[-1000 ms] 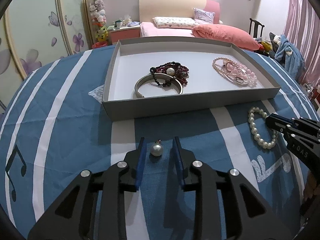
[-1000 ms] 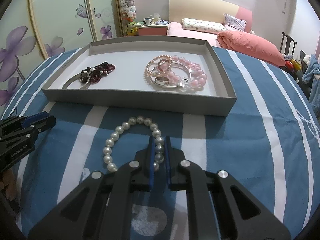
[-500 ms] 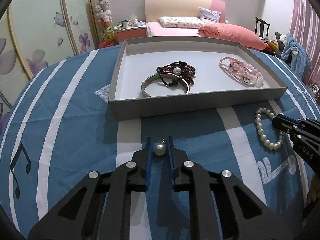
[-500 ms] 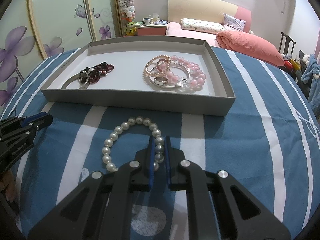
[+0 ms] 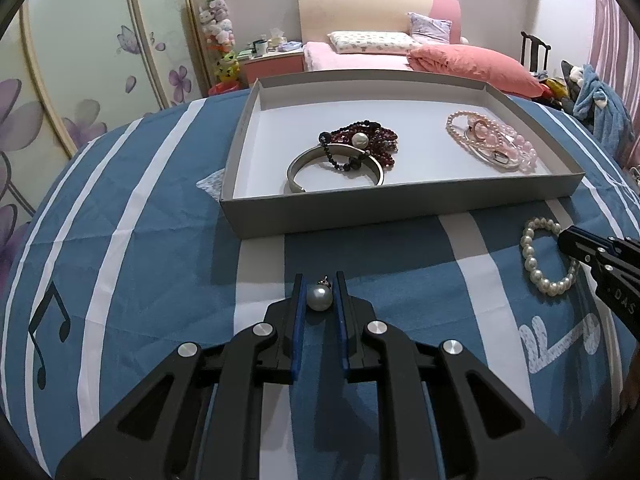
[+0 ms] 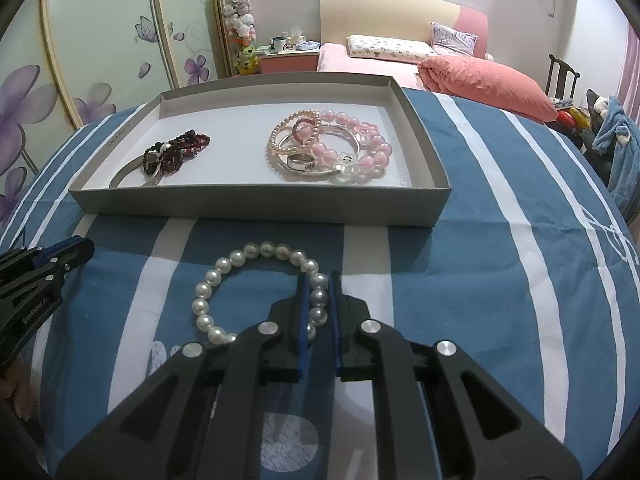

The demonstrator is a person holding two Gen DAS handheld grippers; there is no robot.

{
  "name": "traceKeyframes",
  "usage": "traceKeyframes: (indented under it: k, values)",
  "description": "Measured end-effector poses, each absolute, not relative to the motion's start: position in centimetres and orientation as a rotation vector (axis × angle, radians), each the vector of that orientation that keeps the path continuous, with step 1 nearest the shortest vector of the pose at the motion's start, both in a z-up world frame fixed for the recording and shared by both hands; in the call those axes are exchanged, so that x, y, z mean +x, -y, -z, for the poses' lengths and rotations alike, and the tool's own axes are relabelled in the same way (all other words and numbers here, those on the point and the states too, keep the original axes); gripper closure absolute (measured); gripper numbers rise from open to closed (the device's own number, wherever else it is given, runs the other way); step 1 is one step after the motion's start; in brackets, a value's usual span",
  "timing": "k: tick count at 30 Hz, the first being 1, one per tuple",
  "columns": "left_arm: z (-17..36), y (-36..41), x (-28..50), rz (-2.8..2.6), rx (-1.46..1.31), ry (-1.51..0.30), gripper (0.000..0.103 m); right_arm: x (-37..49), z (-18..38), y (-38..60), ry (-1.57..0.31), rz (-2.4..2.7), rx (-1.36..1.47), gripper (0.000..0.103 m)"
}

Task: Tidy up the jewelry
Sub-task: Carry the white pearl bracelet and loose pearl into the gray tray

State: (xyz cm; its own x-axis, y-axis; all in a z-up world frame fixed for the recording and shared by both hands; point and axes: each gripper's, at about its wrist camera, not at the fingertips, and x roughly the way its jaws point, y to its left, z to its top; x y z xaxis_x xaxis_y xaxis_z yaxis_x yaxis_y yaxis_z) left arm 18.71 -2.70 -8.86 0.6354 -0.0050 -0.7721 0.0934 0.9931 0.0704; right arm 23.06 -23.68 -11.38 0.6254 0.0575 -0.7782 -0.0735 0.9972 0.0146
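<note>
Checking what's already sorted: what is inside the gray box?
In the box: a silver bangle under dark red beads, and a pink bracelet pile with a ring. Anything beneath the piles is hidden.

1. We count two grippers: left gripper [image 5: 319, 297], right gripper [image 6: 319, 295].
2. One tray [image 5: 360, 210].
3. One loose pearl [image 5: 319, 297].
4. One white pearl bracelet [image 6: 224, 268].
5. One silver bangle [image 5: 296, 164].
6. One silver ring [image 6: 302, 163].

Tray [image 5: 400, 210] on bench [image 5: 160, 240]; bracelets [image 6: 332, 148] inside (right side), pearl bracelet [image 6: 256, 280] before it, earring [image 5: 319, 297] left of that.
</note>
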Motion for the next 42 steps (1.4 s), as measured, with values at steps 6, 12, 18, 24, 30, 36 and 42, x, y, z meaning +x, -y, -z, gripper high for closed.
traceKeyframes:
  k: [6,12,18,24,30,36,42]
  values:
    - [8.8,2.8,18.6,0.065,0.089,-0.882,0.088,23.1,11.4,23.7,-0.892,-0.074,-0.02,0.092]
    - [8.8,2.6,18.6,0.07,0.08,-0.884,0.088,23.1,11.4,23.7,-0.892,-0.073,-0.02,0.093]
    - [8.6,1.9,18.6,0.091,0.029,-0.888,0.089,22.5,10.7,24.1,-0.851,-0.079,0.032,0.093]
    - [7.2,1.6,17.5,0.116,0.001,-0.815,0.089,20.9,8.5,23.8,-0.747,-0.13,0.087,0.093]
    - [5.7,1.5,15.6,0.156,-0.027,-0.682,0.089,19.2,6.3,23.1,-0.636,-0.185,0.126,0.093]
    - [4.2,2.1,14.3,0.143,0.009,-0.551,0.089,17.9,4.8,22.4,-0.55,-0.186,0.124,0.093]
    - [3.6,2.5,13.9,0.127,0.033,-0.509,0.089,17.3,4.1,21.9,-0.497,-0.173,0.105,0.093]
